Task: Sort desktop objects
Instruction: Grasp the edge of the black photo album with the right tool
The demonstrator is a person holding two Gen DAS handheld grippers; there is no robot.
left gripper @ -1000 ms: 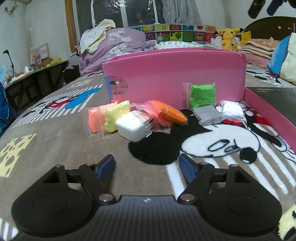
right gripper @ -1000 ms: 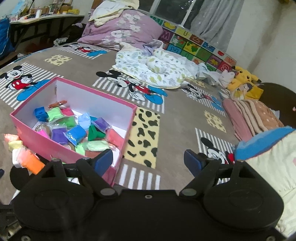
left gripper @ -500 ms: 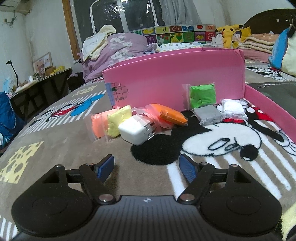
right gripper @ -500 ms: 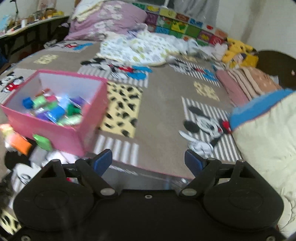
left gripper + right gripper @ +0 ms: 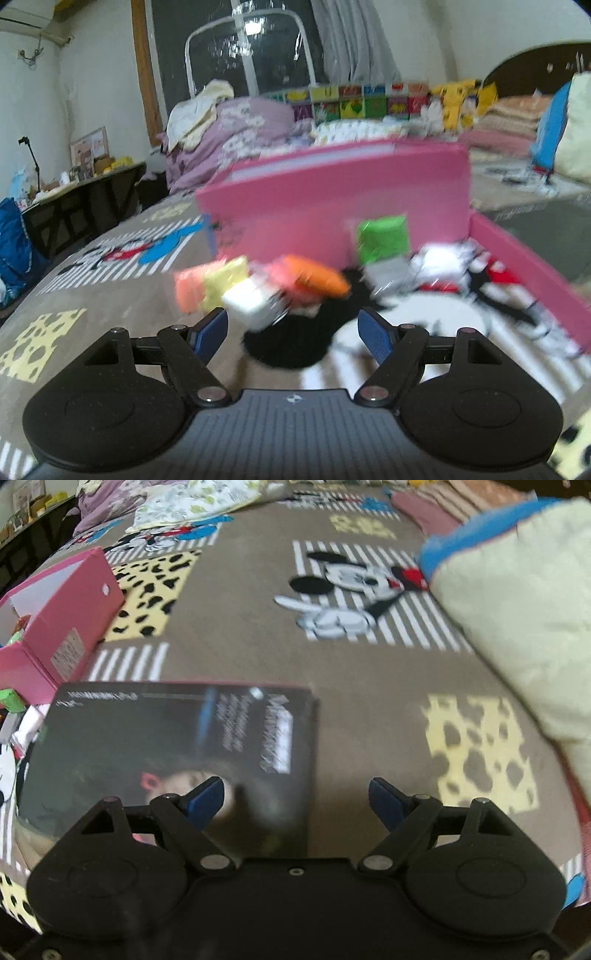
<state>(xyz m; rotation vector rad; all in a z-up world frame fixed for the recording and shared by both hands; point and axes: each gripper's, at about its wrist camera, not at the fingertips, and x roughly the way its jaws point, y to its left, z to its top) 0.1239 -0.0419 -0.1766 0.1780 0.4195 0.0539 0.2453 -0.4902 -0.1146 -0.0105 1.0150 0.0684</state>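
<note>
In the blurred left wrist view, my left gripper is open and empty, low over the blanket. Just ahead lies a white charger block, with pink, yellow, orange, grey, white and green clay packets in front of a pink box. In the right wrist view, my right gripper is open and empty above a dark box lid. The pink box shows at the left.
A Mickey Mouse blanket covers the bed. A cream and blue pillow lies at the right. Piled bedding and plush toys stand beyond the box. A dark desk stands at the far left.
My left gripper has moved closer to the charger and packets. My right gripper has swung right and down, from over the pink box to above the dark lid.
</note>
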